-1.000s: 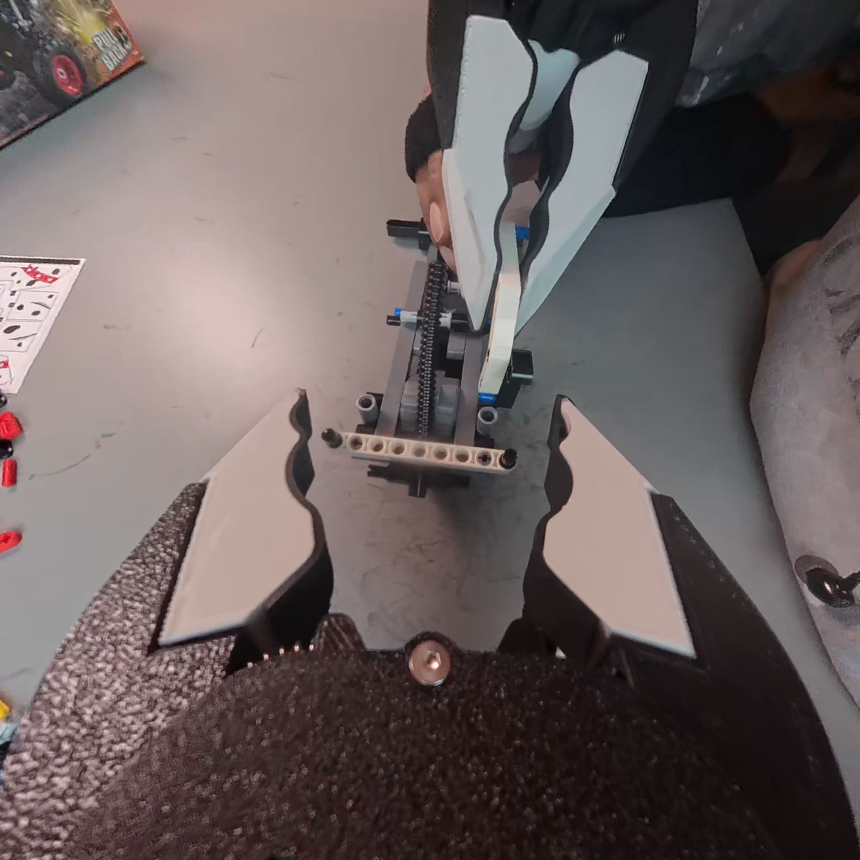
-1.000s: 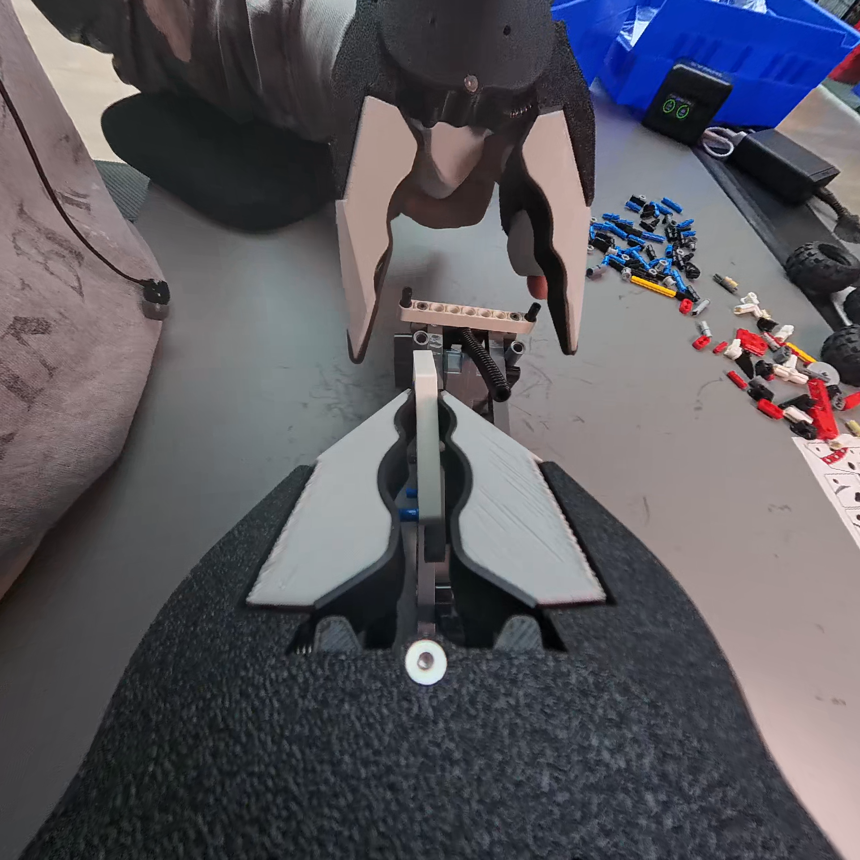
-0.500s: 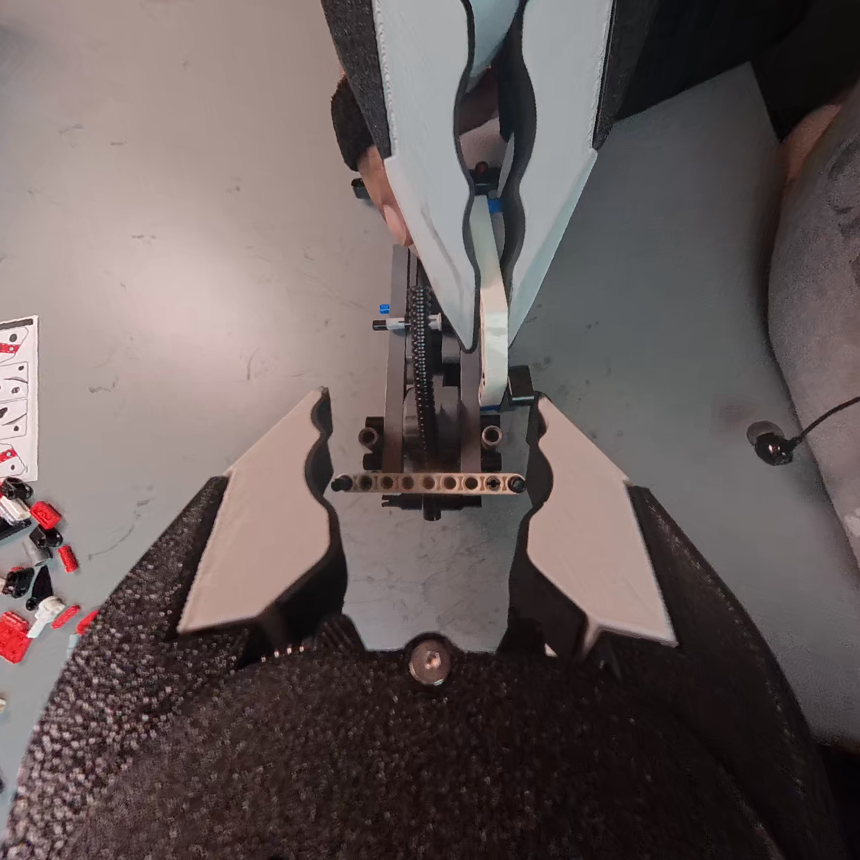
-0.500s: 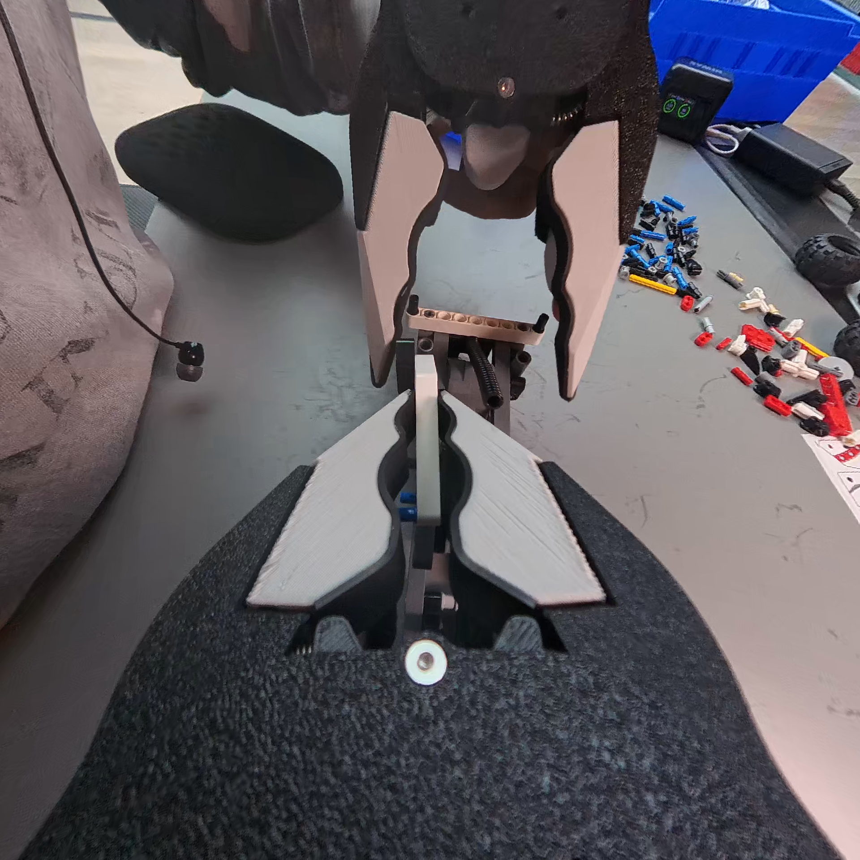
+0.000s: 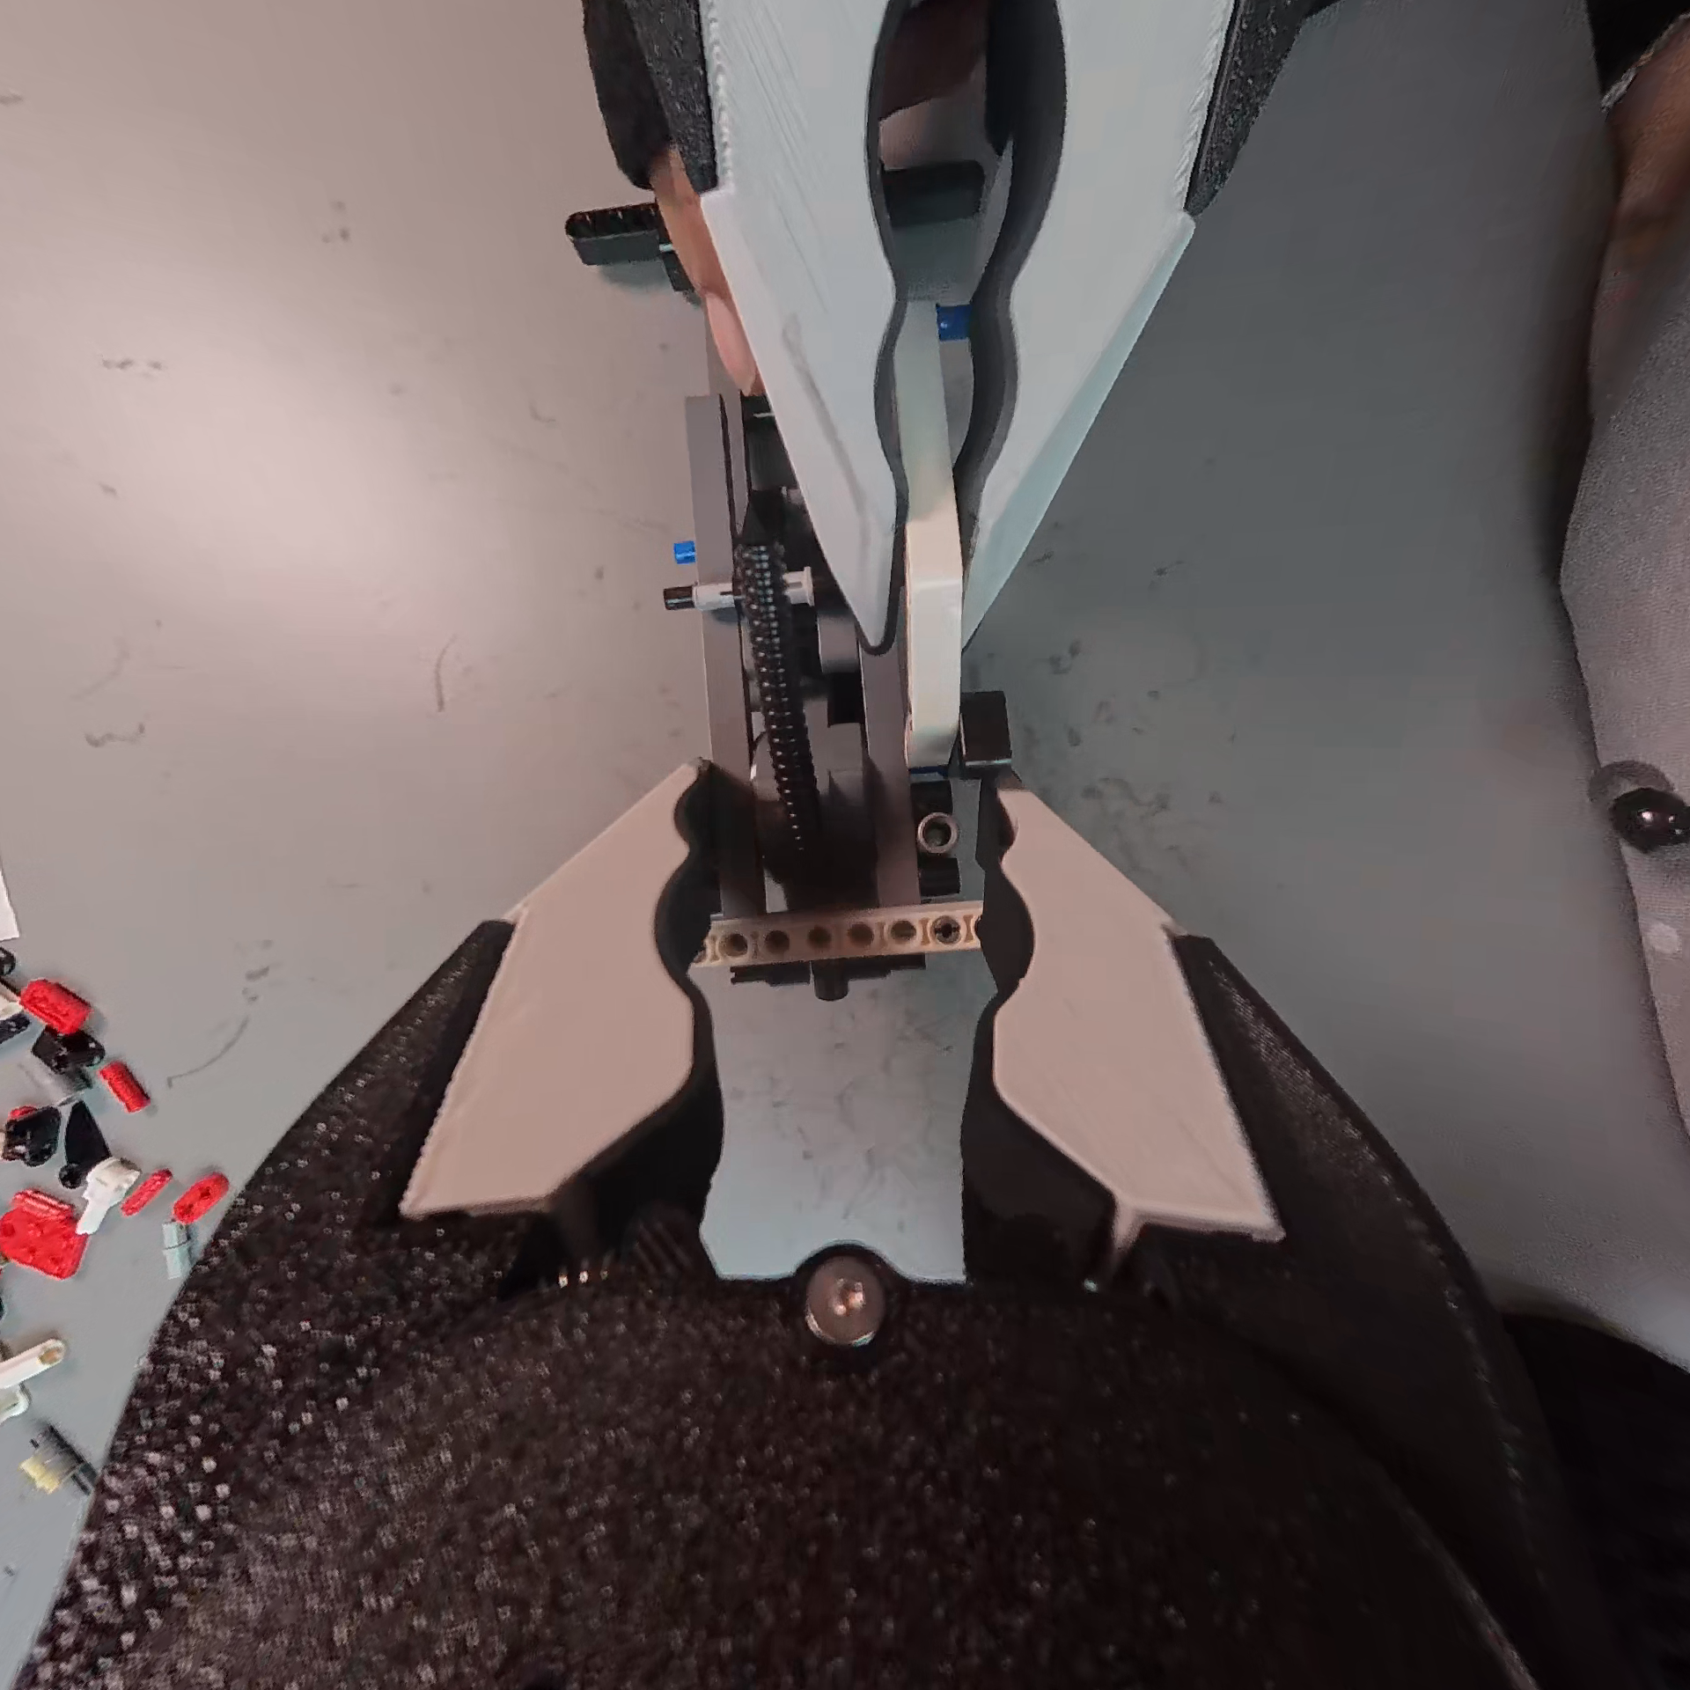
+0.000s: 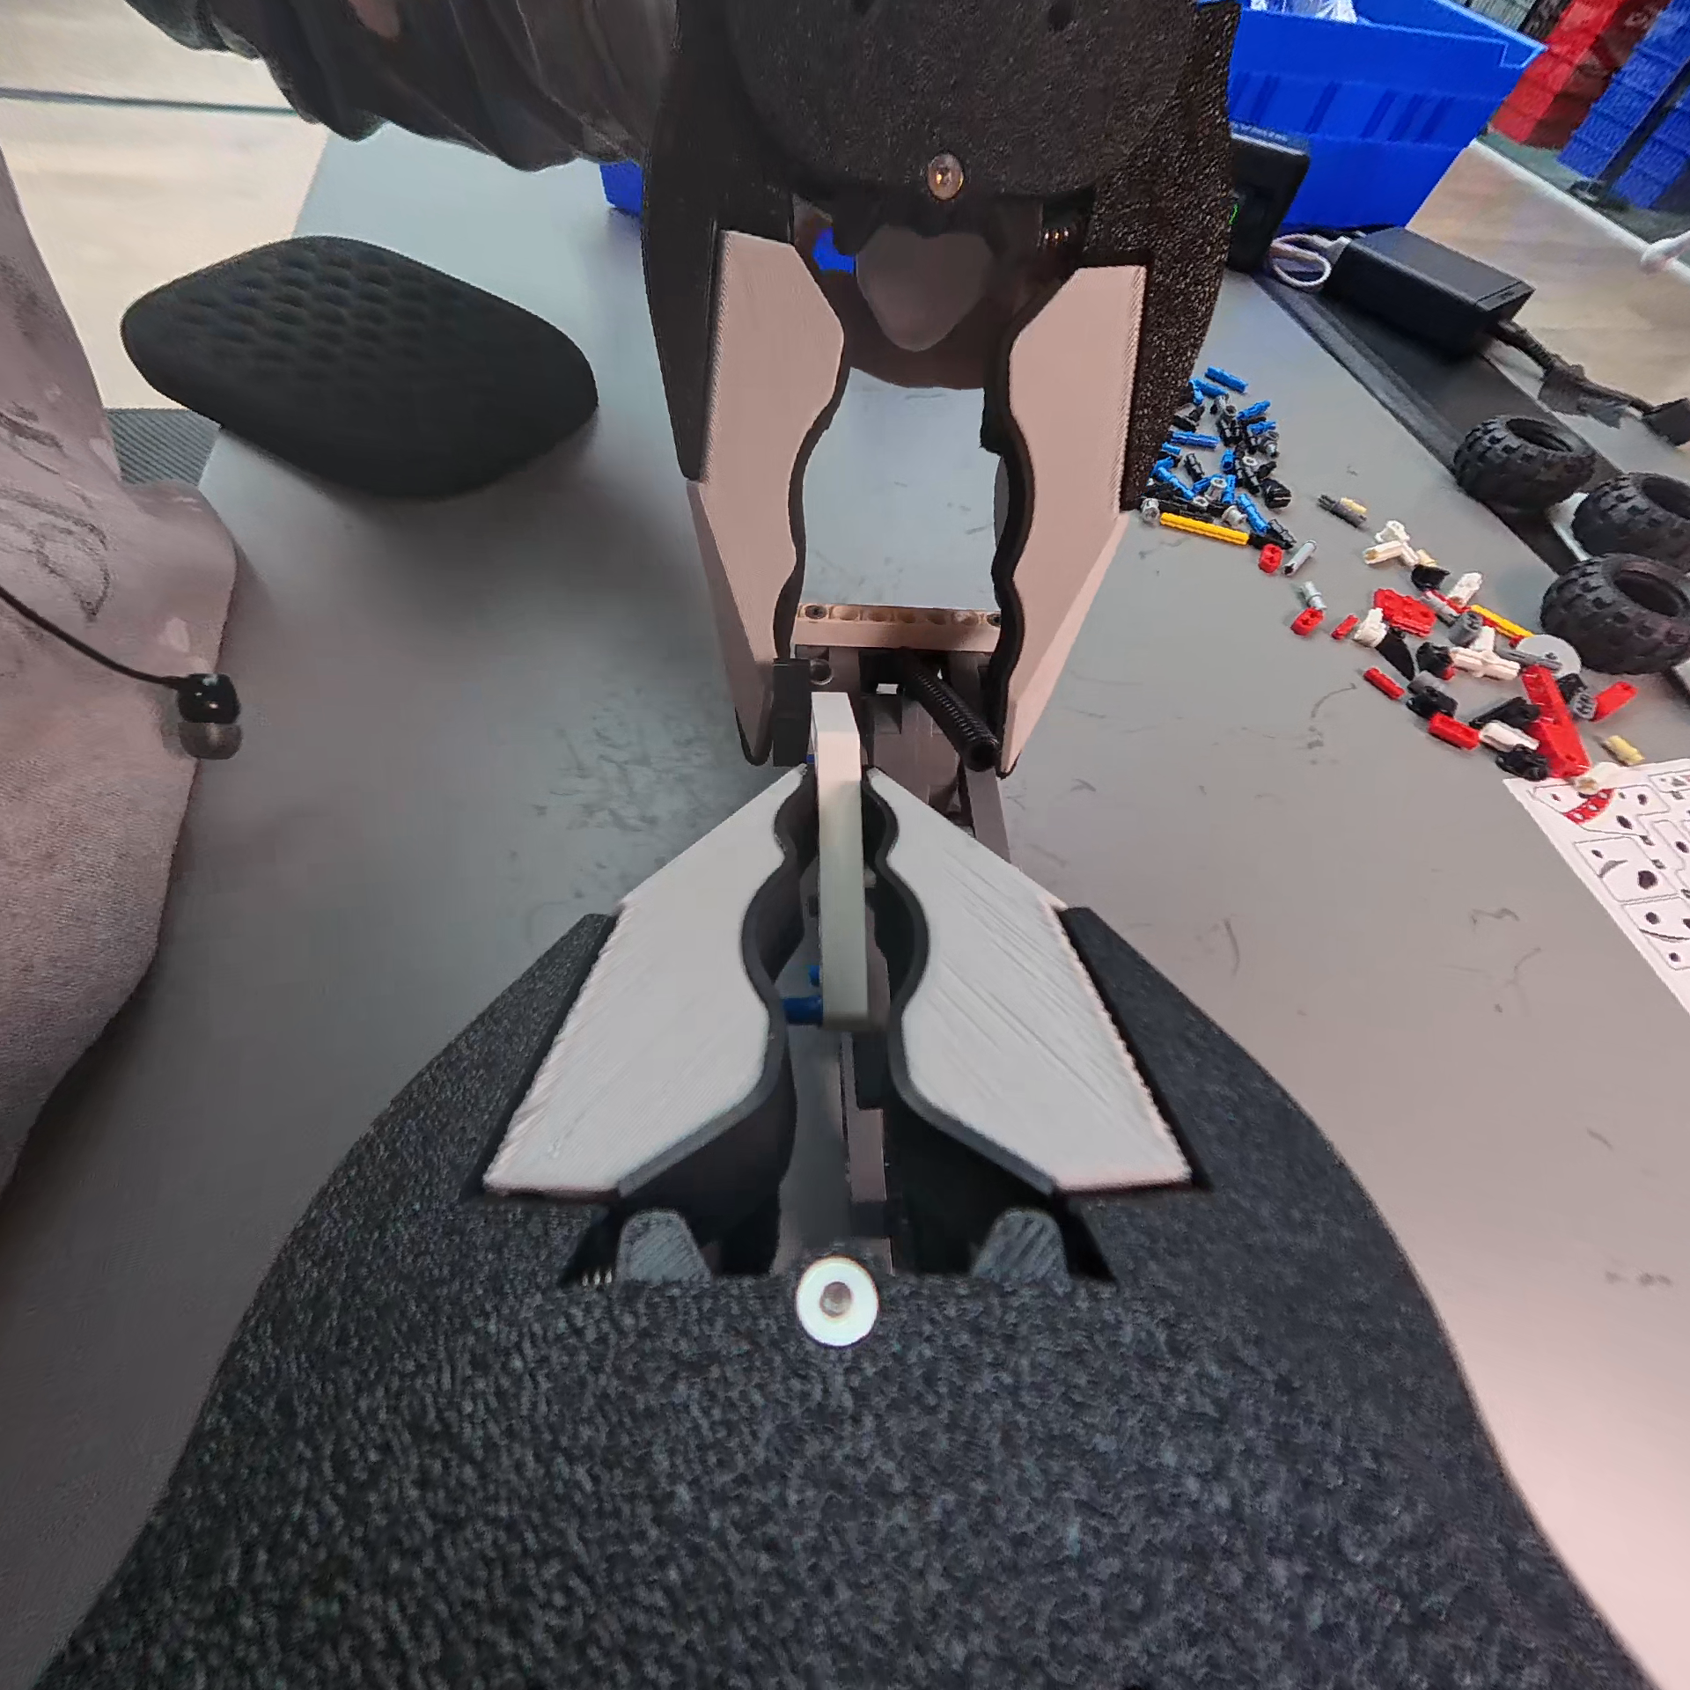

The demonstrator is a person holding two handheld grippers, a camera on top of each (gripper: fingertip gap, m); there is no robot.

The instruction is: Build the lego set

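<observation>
Right claw (image 6: 837, 786) hiding white beam (image 6: 841, 878)

A scuffed grey desk (image 6: 1280, 914) carries the dark lego frame (image 6: 914, 677). Right of the frame lie loose red, white and black pieces (image 6: 1481, 658), with blue pins (image 6: 1216, 466) beyond them, black tyres (image 6: 1619, 608) farther right, and a printed sheet (image 6: 1637, 850).
</observation>
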